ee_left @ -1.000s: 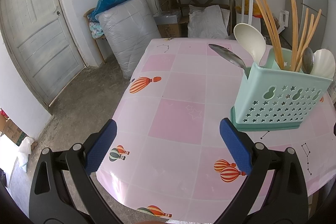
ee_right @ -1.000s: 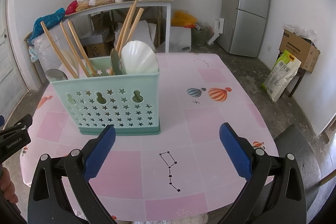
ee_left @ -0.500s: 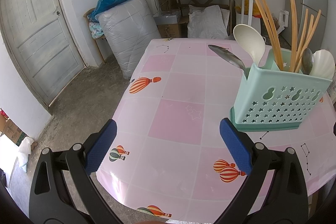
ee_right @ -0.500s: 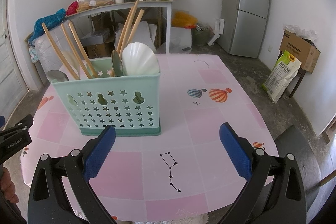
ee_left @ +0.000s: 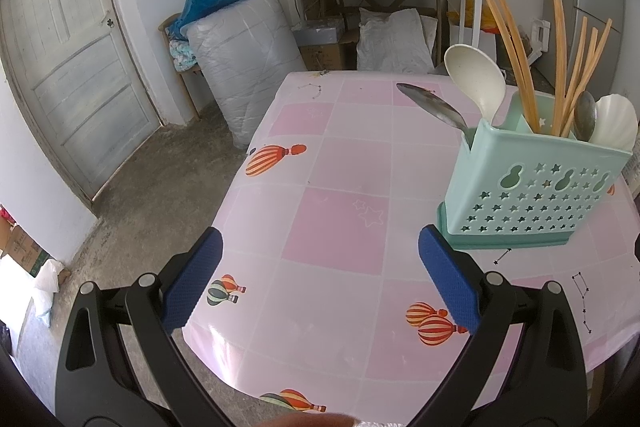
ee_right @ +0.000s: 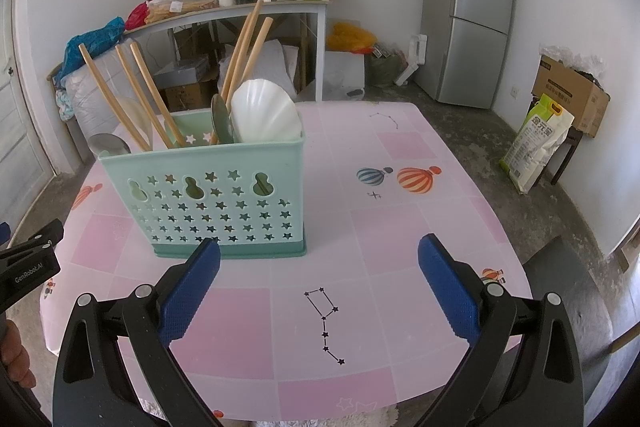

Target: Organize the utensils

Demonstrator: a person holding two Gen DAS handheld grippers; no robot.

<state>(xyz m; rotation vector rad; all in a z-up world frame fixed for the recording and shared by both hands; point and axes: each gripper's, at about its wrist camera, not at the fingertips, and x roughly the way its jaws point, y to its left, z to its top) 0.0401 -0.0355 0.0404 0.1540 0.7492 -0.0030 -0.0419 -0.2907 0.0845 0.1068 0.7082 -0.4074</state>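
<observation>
Fridge only in right-wrist view

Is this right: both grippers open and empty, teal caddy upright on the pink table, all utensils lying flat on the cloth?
Not quite. The utensils stand in the teal caddy, as the right wrist view shows; none lies on the pink table. The rest holds: left gripper and right gripper open and empty.
</observation>
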